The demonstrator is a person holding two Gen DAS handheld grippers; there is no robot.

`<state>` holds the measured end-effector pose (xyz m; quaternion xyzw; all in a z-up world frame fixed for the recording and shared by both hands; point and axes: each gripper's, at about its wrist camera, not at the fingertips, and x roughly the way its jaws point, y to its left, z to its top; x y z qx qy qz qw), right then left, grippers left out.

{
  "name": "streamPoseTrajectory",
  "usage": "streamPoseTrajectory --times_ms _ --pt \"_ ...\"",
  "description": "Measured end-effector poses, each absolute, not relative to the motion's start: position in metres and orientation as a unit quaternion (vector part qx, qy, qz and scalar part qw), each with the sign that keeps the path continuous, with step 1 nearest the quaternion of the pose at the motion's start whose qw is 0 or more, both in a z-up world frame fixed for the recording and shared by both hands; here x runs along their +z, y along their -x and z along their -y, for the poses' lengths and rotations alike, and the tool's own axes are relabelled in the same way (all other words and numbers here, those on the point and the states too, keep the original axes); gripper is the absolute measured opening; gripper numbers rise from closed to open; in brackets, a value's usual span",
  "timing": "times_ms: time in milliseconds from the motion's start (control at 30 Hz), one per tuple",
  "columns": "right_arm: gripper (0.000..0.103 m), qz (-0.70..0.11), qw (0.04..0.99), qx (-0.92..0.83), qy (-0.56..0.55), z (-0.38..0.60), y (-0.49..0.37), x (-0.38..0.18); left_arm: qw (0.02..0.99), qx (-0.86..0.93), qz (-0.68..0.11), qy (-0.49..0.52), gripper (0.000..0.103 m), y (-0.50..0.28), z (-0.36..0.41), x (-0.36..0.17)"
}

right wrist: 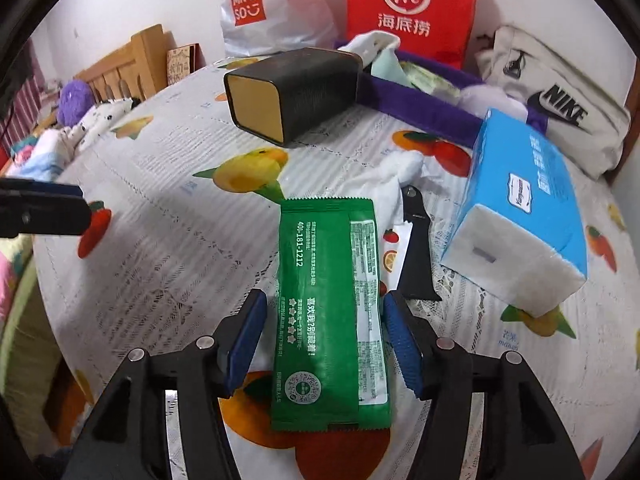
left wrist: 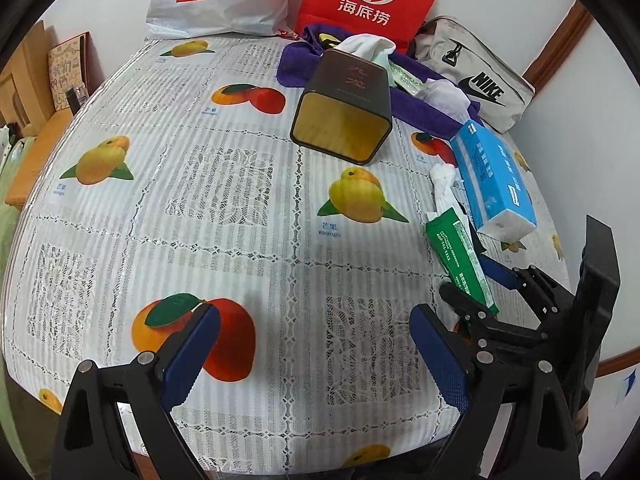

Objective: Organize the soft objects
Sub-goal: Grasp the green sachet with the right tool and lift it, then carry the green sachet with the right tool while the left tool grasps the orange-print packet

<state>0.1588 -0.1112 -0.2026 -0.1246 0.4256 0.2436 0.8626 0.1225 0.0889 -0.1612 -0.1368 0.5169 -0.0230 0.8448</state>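
Observation:
A green wet-wipe packet (right wrist: 330,312) lies flat on the fruit-print tablecloth (right wrist: 160,220). My right gripper (right wrist: 324,340) is open with one blue pad on each side of the packet, a small gap at each side. The packet also shows at the right in the left wrist view (left wrist: 460,256). My left gripper (left wrist: 316,356) is open and empty above the cloth near the front edge. A blue tissue pack (right wrist: 520,208) lies right of the packet. A crumpled white tissue (right wrist: 400,172) lies behind it. A dark tin (right wrist: 296,92) lies on its side, open end towards me.
A purple towel (right wrist: 420,108), white cloth and a Nike pouch (right wrist: 560,112) lie at the back right. A red Hi bag (right wrist: 408,4) and a Miniso bag (right wrist: 260,8) stand at the back wall. A black knife (right wrist: 416,256) lies beside the packet. Soft toys (right wrist: 76,100) lie left.

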Motion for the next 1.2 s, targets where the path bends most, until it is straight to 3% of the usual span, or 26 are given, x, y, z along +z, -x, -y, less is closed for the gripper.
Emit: streamPoseTrajectory --times_ms 33,133,567,1200 --pt "0.038 -0.423 0.864 0.245 0.119 0.113 -0.158 -0.201 0.844 -0.023 -0.518 0.136 0.095 -0.123 -0.088 -0.162" --pt "0.034 -0.431 0.861 0.250 0.104 0.119 -0.160 -0.198 0.843 -0.026 -0.521 0.132 0.095 -0.126 -0.085 -0.163" --pt "0.034 -0.412 0.881 0.222 0.070 0.168 -0.151 -0.167 0.841 -0.081 -0.524 0.105 0.095 -0.148 -0.034 -0.170" --pt "0.034 -0.424 0.895 0.139 0.011 0.268 -0.159 -0.174 0.864 -0.067 -0.498 -0.045 0.095 -0.203 0.071 -0.200"
